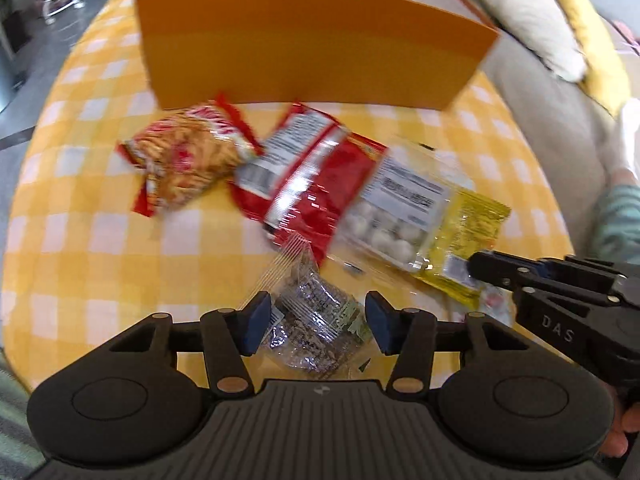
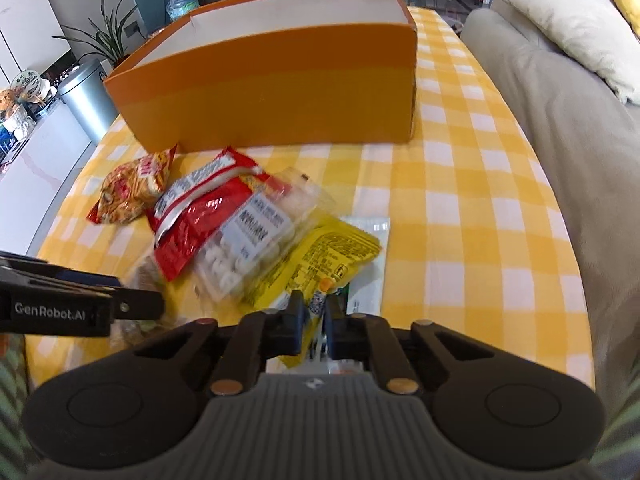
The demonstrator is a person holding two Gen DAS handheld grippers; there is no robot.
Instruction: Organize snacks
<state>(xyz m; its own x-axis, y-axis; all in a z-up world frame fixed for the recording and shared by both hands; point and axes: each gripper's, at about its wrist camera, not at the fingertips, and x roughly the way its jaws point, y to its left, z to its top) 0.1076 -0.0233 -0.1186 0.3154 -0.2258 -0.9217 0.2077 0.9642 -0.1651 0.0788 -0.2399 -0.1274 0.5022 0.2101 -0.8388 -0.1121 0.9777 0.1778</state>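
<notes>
- Pinching the near edge of the yellow packet [image 2: 320, 256] is the right gripper [image 2: 311, 320]; its jaws are pressed nearly together with the foil caught between them.
- The left gripper [image 1: 313, 322] is held over the clear packet of dark snack bars [image 1: 316, 320] with its jaws spread, one on each side of the packet; no firm pressing on it can be made out.
- The other snacks are left in an overlapping heap on the yellow-checked bench [image 2: 460, 216]: a red bag [image 2: 192, 236], a clear pack of white sweets [image 2: 244, 240] lying partly over the yellow packet, and an orange noodle bag [image 2: 128, 192] beside them.
- The open orange box [image 2: 280, 96] is stood behind the heap, apart from it, and is judged to be where the snacks are meant to go.
- The grip on the yellow packet is taken at its edge only, so the foil could slip free if it is lifted quickly.
- Because the sweets pack rests on it, that pack could be dragged or tipped towards the bench edge when the yellow packet is pulled.
- The two grippers are near each other, so a collision is possible if both are raised together.
</notes>
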